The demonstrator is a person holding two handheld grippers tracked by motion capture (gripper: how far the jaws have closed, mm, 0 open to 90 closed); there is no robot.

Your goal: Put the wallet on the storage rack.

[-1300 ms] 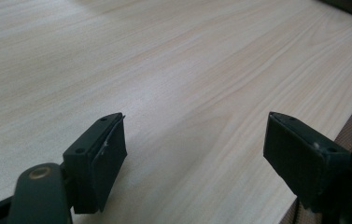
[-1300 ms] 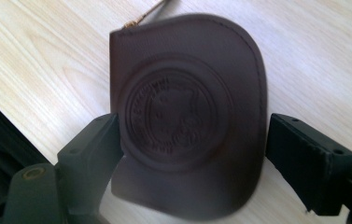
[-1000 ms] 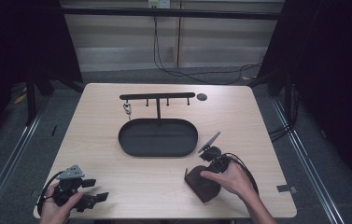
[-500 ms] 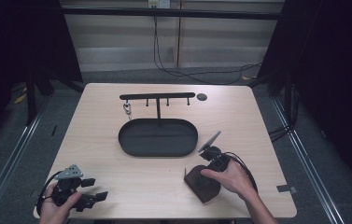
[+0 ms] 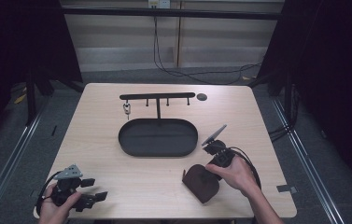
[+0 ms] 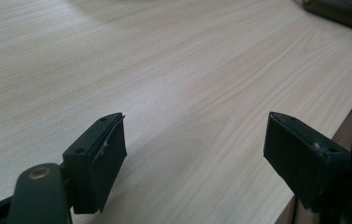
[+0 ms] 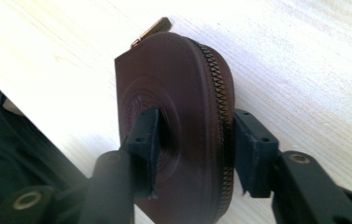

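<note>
On pale wood surface (image 5: 117, 177), dark room: right hand-held gripper (image 7: 194, 149) jaws just closed, clamping brown zip pouch (image 7: 183, 116); left hand-held gripper (image 6: 194, 149) gaping, near edge.

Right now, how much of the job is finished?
Just the first bit. The right tongs have just closed on the brown zip pouch near the table's front edge. The left tongs wait open, holding nothing. The black tray has nothing in it, so any moving looks still to come.
</note>
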